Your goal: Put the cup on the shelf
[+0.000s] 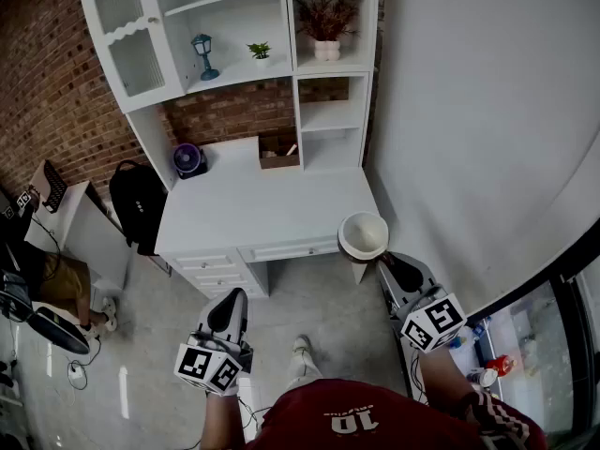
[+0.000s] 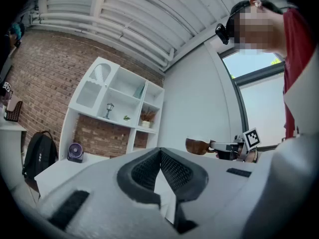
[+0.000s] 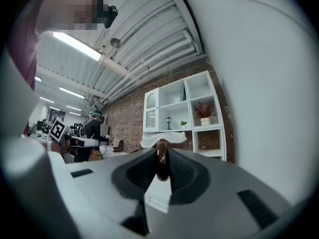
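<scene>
A cup (image 1: 364,235), white inside and brown outside, hangs in the air off the desk's front right corner. My right gripper (image 1: 389,264) is shut on its brown handle; in the right gripper view the handle (image 3: 161,162) sits pinched between the pads, with the cup's rim (image 3: 148,143) just beyond. The left gripper view shows the cup (image 2: 198,146) from the side. My left gripper (image 1: 228,309) hovers lower left, in front of the drawers, its pads (image 2: 172,169) meeting at the tip with nothing between them. The white shelf unit (image 1: 328,116) stands on the desk's back edge.
A white desk (image 1: 253,204) carries a purple fan (image 1: 187,160) and a brown box (image 1: 278,150). The shelves hold a lantern (image 1: 203,56), a small plant (image 1: 260,52) and a potted plant (image 1: 325,22). A black backpack (image 1: 139,204) leans left; a white wall (image 1: 469,111) runs along the right.
</scene>
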The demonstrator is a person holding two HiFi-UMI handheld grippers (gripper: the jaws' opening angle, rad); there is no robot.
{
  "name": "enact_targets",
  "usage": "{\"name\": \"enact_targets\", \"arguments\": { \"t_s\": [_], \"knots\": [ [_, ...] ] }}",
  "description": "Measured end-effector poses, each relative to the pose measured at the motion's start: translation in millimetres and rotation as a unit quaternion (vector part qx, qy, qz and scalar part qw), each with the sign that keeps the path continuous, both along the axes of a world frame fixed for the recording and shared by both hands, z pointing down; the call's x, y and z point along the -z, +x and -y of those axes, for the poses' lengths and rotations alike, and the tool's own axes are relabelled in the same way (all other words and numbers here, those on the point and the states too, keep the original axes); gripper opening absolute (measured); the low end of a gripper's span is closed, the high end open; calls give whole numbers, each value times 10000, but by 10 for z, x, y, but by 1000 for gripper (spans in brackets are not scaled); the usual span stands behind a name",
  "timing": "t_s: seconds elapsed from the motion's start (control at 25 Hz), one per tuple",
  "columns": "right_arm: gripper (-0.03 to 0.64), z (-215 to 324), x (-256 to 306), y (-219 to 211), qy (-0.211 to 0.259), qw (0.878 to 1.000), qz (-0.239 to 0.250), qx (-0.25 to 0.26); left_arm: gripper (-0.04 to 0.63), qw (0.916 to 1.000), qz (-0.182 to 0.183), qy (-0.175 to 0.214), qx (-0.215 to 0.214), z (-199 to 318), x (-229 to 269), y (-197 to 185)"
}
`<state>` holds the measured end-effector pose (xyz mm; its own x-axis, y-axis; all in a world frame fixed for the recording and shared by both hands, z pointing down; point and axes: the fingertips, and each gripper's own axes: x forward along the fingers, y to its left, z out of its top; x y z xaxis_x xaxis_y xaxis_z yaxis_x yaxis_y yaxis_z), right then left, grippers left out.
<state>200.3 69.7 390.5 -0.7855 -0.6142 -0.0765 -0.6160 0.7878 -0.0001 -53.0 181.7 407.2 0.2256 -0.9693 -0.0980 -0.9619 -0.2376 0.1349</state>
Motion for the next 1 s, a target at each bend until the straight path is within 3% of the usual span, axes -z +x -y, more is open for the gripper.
{"name": "enact_targets", "arguments": {
  "t_s": [0.48, 1.0],
  "knots": [
    [54, -514, 45, 205, -18, 10000, 68, 31, 2, 9999, 62, 80, 87, -625, 52, 257],
    [55, -762, 177, 350, 95, 9997, 225, 58, 2, 9999, 79, 83, 23, -847, 58, 416]
  ]
}}
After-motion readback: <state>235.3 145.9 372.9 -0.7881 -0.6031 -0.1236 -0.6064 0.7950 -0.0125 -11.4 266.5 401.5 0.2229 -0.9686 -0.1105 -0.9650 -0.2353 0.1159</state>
